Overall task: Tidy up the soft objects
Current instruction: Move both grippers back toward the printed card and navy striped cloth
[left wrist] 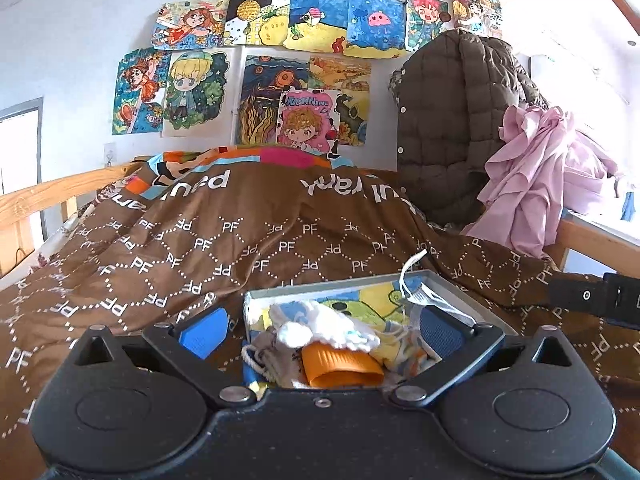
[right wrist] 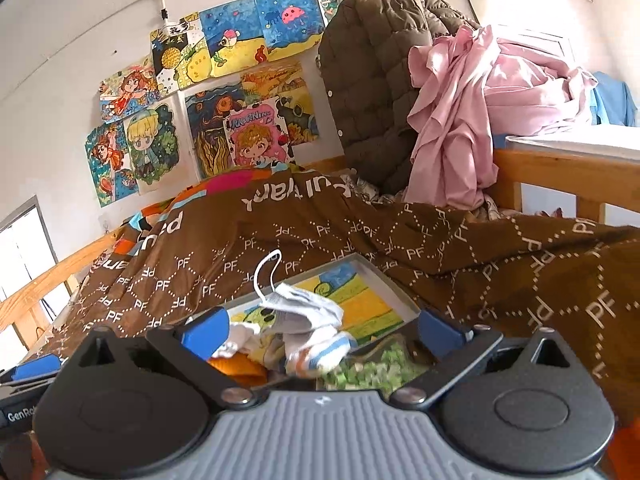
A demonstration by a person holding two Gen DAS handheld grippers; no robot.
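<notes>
Left gripper (left wrist: 320, 330): jaws spread wide, blue pads apart, nothing pinched between them; it hangs just above the near end of the box.
Right gripper (right wrist: 322, 330): jaws equally wide, nothing gripped; the pile of soft things shows between its pads.
Box (left wrist: 332, 286): shallow, grey-rimmed, with a bright yellow-and-green cartoon print on its floor; it sits on the blanket.
Soft things: heaped at the near end of the box, loosely tangled.
Sock (right wrist: 316, 354): white with blue and orange stripes, crumpled on top of the heap.
Face mask (right wrist: 300, 304): white, rumpled, one ear loop (right wrist: 266, 274) standing up in an arc.
Orange piece (left wrist: 340, 368): ribbed, lying beside a small drawstring pouch (left wrist: 266, 362).
Blanket (left wrist: 240, 232): brown, with dotted diamonds and "PF" letters, covering the bed.
Beyond: a brown quilted jacket (left wrist: 452, 120) and pink cloth (left wrist: 532, 176) draped over the wooden bed rail; drawings (left wrist: 272, 60) on the wall.
</notes>
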